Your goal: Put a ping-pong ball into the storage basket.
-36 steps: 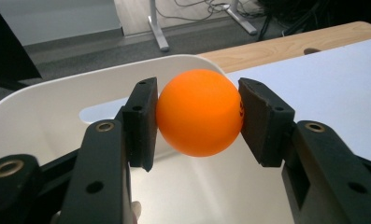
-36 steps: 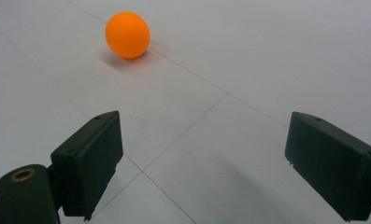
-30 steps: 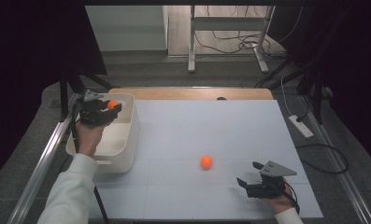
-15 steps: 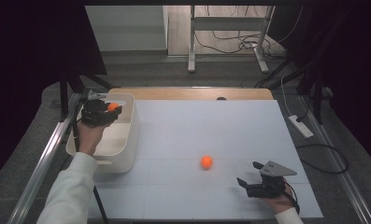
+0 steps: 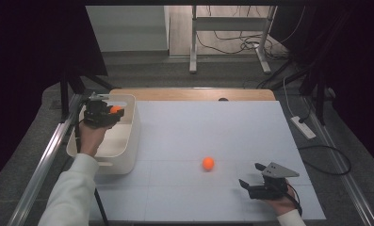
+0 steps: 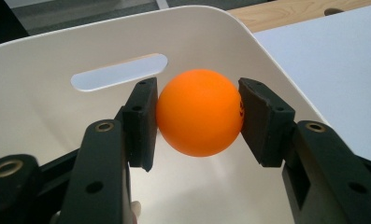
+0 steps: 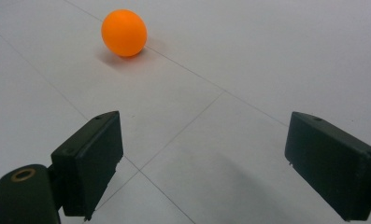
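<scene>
Matte white table (image 5: 213, 127), smooth round orange ball (image 6: 199, 113) between flat black jaws.

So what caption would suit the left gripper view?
Left gripper clamps an orange ball over the white bin.

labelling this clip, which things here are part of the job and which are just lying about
In the job:
- orange ball held in the left gripper over the white bin
- second orange ball on the table
- right gripper, jaws open

Lying about:
- power strip on the floor
- cables
</scene>
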Tool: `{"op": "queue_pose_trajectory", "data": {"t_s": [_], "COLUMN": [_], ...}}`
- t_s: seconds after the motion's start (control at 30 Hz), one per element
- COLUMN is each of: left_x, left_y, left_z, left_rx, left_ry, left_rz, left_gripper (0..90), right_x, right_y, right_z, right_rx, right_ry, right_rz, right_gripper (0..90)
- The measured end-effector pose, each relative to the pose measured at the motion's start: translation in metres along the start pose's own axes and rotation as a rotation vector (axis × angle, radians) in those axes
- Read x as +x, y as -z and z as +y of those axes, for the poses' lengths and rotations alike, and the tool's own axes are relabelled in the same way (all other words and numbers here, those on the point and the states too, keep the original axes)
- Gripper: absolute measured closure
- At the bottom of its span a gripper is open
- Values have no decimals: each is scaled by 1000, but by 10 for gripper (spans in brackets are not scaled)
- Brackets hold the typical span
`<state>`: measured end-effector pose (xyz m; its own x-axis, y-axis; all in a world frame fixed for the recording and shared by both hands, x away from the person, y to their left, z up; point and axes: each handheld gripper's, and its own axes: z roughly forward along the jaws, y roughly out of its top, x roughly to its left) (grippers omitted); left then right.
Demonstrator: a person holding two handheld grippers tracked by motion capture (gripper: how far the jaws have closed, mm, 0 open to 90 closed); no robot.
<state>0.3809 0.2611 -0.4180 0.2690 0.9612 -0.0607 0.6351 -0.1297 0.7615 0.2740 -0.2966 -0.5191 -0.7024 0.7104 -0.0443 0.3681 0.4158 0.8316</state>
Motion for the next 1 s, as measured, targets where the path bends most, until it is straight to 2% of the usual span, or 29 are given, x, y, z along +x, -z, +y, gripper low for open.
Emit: {"op": "queue_pose_trajectory", "data": {"t_s": [0.3,0.37,0.43,0.47,0.5,0.67,1.0], "left_x": [0,0,-1,-1,-1,-3,-10], "left_y": [2,3,7,7,8,14,22], "left_z": [0,0,1,1,2,2,3], "left_rx": [-9,-30,-74,-74,-85,-111,-143], "left_ry": [1,0,12,12,15,17,2], "left_rz": [2,12,34,34,37,-8,-89], "left_gripper": [500,482,355,286,286,229,201], "right_x": [0,0,0,0,0,0,-1], "right_y": [0,0,0,0,0,0,-1], "right_z": [0,0,0,0,0,0,1], "right_rx": [-1,-1,-1,-1,-2,-2,-5], "right_ry": [-3,-3,-3,-3,-4,-3,-5], "right_rz": [-3,-3,-3,-3,-4,-4,-3], "right_gripper": [113,112,112,112,112,113,112]}}
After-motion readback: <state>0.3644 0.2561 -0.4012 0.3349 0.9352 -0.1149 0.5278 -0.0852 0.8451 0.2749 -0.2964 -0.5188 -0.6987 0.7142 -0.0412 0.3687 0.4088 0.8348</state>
